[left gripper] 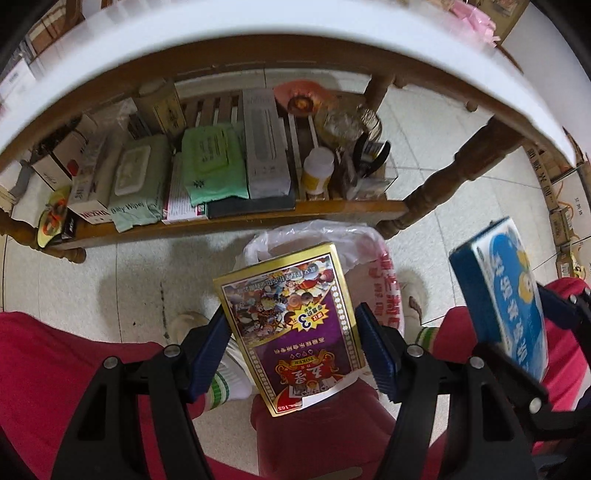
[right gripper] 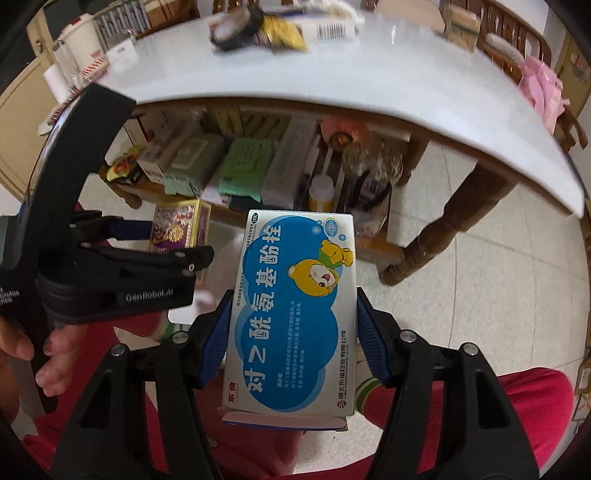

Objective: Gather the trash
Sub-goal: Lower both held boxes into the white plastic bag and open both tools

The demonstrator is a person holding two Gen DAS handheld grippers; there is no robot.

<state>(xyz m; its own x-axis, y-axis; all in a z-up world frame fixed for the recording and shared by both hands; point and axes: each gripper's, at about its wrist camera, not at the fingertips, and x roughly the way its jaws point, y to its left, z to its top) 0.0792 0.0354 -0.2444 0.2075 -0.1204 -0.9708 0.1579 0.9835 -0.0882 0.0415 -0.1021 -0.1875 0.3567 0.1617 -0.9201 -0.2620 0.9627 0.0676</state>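
Note:
My left gripper [left gripper: 291,328] is shut on a purple and gold playing-card box [left gripper: 291,317], with its blue pads against both long sides. It hangs over a bin lined with a white plastic bag [left gripper: 369,251] that stands on the floor between the person's feet. My right gripper [right gripper: 291,328] is shut on a white and blue medicine box [right gripper: 295,314] with a yellow bear on it. In the left wrist view that medicine box [left gripper: 506,295] shows at the right, held by the right gripper [left gripper: 517,314]. In the right wrist view the card box [right gripper: 181,229] sits left in the left gripper [right gripper: 162,236].
A white-topped wooden table [left gripper: 258,22] arches overhead. Its lower shelf [left gripper: 240,218] holds wipe packs, boxes and a white bottle [left gripper: 317,170]. A turned table leg [right gripper: 436,236] stands right. Red trouser legs [left gripper: 55,365] and socked feet flank the bin. Clutter lies on the tabletop [right gripper: 369,66].

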